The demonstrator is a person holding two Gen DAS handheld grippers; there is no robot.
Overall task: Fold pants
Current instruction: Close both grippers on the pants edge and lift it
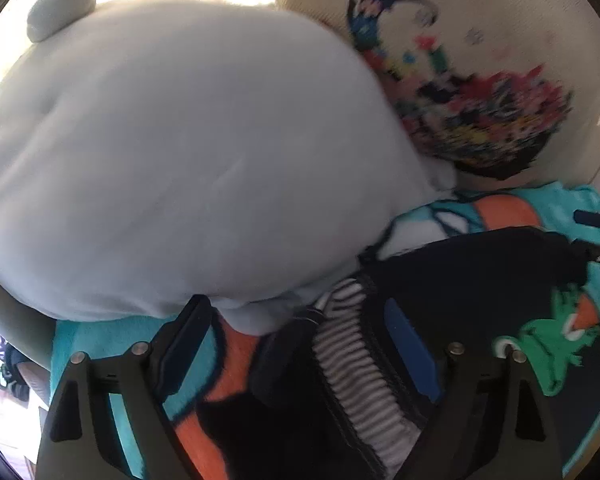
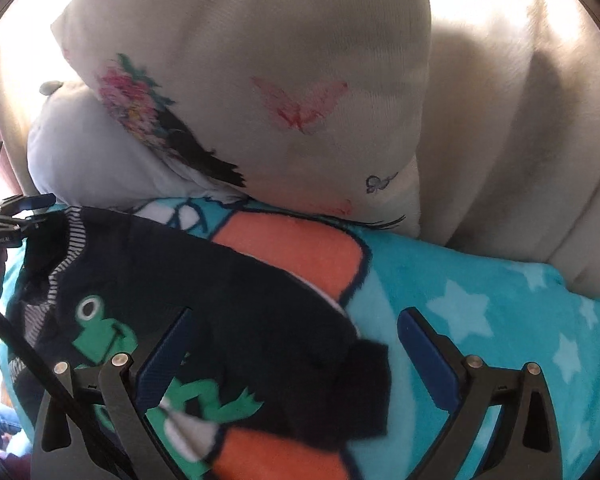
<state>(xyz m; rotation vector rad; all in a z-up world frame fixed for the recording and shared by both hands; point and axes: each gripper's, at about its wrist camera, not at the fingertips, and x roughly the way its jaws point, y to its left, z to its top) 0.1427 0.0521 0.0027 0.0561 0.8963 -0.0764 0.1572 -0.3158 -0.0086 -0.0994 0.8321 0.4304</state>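
While the dark navy pants (image 2: 204, 280) lie spread on a turquoise blanket (image 2: 480, 320) printed with pale stars and orange patches, both grippers hang over them with their fingers apart. The pants carry a green frog print (image 2: 100, 336) and a striped grey-and-white waistband (image 1: 352, 360).

In the left wrist view, the left gripper (image 1: 300, 344) straddles the waistband end of the pants: the striped band runs between its two fingers, and neither blue pad presses on the cloth. In the right wrist view, the right gripper (image 2: 296, 340) stands over the other end of the pants, where a dark hem edge (image 2: 364, 384) lies on the blanket between its wide-spread fingers; whether either pad touches the fabric cannot be told through the blur. The left gripper also shows at the far left edge of that view, near the waistband.

Behind the pants, a large pale grey plush cushion (image 1: 172, 160) with a small round ear rests on the blanket, touching a cream pillow (image 2: 260, 80) embroidered with flowers and a pink butterfly. The pillow leans against a cream upholstered backrest (image 2: 520, 140).
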